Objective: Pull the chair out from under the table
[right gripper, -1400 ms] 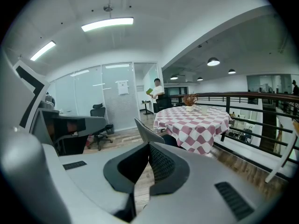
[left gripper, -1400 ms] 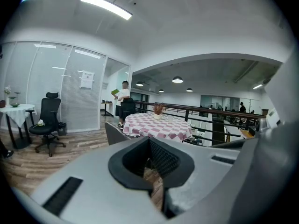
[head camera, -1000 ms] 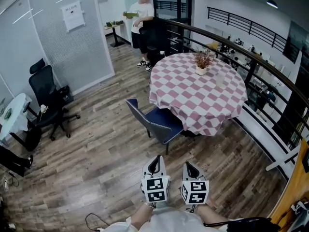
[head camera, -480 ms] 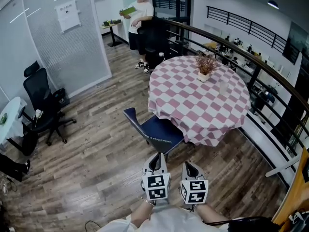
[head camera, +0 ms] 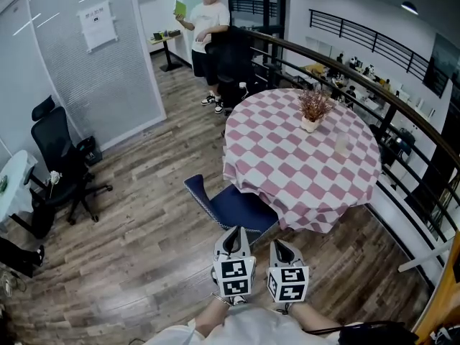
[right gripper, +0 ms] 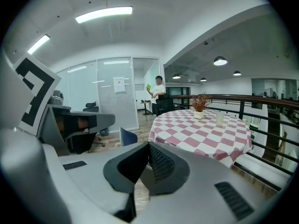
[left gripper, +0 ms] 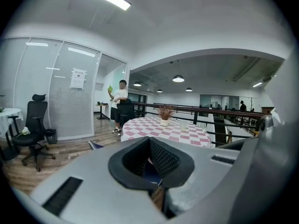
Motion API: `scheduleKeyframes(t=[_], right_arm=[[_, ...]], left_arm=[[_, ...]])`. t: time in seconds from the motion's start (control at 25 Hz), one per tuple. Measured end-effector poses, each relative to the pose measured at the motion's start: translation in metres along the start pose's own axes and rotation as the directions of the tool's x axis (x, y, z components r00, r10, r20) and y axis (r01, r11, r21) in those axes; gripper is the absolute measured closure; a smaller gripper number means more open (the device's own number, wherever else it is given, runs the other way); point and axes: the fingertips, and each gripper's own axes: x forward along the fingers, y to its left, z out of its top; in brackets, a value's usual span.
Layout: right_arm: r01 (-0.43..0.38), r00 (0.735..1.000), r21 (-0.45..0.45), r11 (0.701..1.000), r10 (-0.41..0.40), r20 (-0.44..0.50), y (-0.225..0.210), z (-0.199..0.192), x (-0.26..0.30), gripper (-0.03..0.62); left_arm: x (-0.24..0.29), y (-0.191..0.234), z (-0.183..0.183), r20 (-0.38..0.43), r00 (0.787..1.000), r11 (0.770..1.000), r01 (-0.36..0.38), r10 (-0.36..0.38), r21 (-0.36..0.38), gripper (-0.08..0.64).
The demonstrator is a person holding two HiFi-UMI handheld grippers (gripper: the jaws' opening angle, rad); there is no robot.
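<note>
Left gripper [head camera: 231, 241] and right gripper [head camera: 282, 250], the 2 side by side at bottom centre of the head view, both have their jaws together on nothing. Just above them stands the blue chair [head camera: 238, 208], its seat tucked under the checked table [head camera: 287, 149] and its backrest toward the left. The left gripper looks nearer to it.

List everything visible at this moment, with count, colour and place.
Table: one, round, pink-and-white checked cloth, centre right.
Chair: one, blue, seat partly under the table's near edge.
Potted plant: one, white pot, on the table.
Cup: one, pale, on the table, apart from the plant.
Office chair: one, black, left, by the glass wall.
Dark chair: one, black, beyond the table.
Person: one, white top, standing at the far end.
Railing: one, black, curving along the right.
Left gripper: grey, jaws together, empty, bottom centre.
Right gripper: grey, jaws together, empty, beside it.
</note>
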Motion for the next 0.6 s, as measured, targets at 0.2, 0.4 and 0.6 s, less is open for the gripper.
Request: scheduleKeyframes(t=[0.2, 0.4, 0.6], right_arm=[[0.007, 1.0, 0.006, 1.0, -0.007, -0.007, -0.004, 0.007, 0.028, 0.574], [0.011, 1.0, 0.01, 1.0, -0.011, -0.028, -0.006, 0.01, 0.051, 0.574], [-0.012, 0.999, -0.003, 1.0, 0.012, -0.048, 0.003, 0.013, 0.072, 0.574]], left_arm=[[0.029, 0.013, 0.002, -0.013, 1.0, 1.0, 0.003, -0.003, 0.004, 0.561], [0.048, 0.024, 0.001, -0.032, 0.999, 1.0, 0.006, -0.005, 0.005, 0.561], [0.06, 0.041, -0.005, -0.048, 0.999, 1.0, -0.008, 0.008, -0.012, 0.561]])
